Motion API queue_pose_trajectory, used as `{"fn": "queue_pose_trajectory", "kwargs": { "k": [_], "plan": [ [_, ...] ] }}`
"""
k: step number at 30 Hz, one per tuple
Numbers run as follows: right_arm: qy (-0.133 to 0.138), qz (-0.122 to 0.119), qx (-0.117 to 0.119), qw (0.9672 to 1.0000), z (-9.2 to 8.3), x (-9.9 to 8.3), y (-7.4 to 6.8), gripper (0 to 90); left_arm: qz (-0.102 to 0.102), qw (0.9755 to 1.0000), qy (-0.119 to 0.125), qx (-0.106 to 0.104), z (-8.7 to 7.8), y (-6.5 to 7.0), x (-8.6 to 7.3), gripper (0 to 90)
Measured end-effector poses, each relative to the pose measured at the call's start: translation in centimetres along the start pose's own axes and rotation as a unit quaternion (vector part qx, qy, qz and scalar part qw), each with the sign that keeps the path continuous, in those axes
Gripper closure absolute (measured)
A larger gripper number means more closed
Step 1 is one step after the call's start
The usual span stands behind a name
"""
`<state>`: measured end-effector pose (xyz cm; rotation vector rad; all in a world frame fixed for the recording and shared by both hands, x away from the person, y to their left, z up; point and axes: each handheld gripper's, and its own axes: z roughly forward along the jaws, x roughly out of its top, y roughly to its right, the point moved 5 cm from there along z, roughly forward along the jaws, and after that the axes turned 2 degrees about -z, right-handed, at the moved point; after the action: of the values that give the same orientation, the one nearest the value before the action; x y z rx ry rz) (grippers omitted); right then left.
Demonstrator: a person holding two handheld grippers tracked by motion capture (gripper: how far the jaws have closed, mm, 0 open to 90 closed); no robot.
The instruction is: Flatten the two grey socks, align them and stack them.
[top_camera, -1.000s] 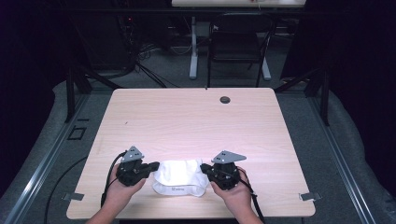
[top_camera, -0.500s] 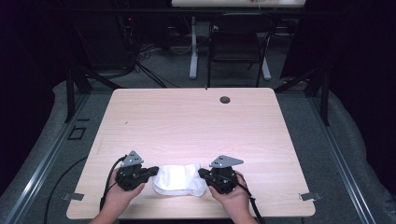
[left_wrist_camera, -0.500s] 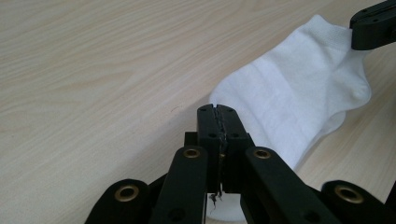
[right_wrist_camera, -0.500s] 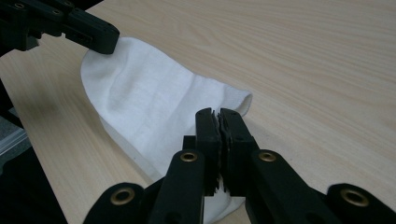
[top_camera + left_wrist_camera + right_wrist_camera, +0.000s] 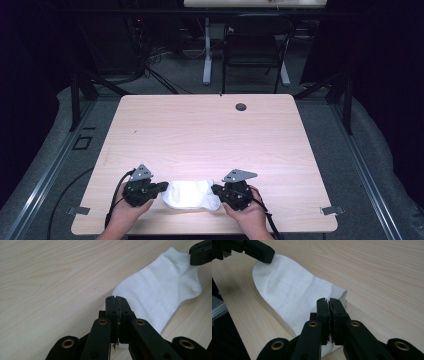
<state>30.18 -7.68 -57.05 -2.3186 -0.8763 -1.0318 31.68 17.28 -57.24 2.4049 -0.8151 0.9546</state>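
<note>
High view shows a white sock [image 5: 191, 194] lying flat near the front edge of the wooden table [image 5: 210, 135], stretched between the two grippers. The left gripper [image 5: 161, 187] pinches one end and the right gripper [image 5: 216, 190] pinches the other, each held low in a hand just above the tabletop. Holding both ends at once likely keeps the cloth taut and flat, ready to be folded or shifted as one piece.

Left gripper view shows its jaws pressed together on the sock's near edge [image 5: 152, 292], a sliver of white cloth caught between them, while the other gripper's tip [image 5: 201, 252] bites the far corner. Right gripper view shows the same from the other side: jaws clamped on the sock's edge [image 5: 294, 292], the rest of the cloth running away toward the opposite gripper [image 5: 260, 251].
</note>
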Motion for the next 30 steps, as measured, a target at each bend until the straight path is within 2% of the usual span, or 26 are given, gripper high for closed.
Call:
{"fn": "queue_pose_trajectory", "kwargs": {
  "k": [3, 11, 14, 20, 29, 30],
  "plan": [
    [-0.011, -0.002, -0.001, 0.9999, 0.2, -0.2, 0.1, 87.1, 0.002, 1.0, -0.008, 0.0, 0.5, 0.0, -0.2, 89.7],
    [-0.012, -0.001, -0.002, 0.9999, 0.8, -0.3, 0.3, 87.0, 0.006, 0.9998, -0.017, 0.003, 1.3, 0.1, -0.4, 89.6],
    [-0.019, -0.009, -0.005, 0.9998, 1.1, -0.4, 0.4, 87.0, 0.003, 0.9999, -0.014, 0.004, 1.7, 0.0, -0.4, 89.6],
    [-0.016, -0.007, -0.011, 0.9998, 1.6, -0.4, 0.6, 86.9, 0.0, 0.9998, -0.017, 0.006, 2.0, -0.3, -0.4, 89.5],
    [-0.028, -0.005, -0.013, 0.9995, 2.5, -0.9, 0.8, 86.2, -0.007, 0.9996, -0.025, 0.008, 2.5, -0.6, -0.8, 88.1],
    [-0.028, -0.005, -0.013, 0.9995, 2.5, -0.9, 0.8, 86.2, -0.003, 0.9996, -0.028, 0.006, 2.6, -0.6, -0.8, 88.1]
  ]
}}
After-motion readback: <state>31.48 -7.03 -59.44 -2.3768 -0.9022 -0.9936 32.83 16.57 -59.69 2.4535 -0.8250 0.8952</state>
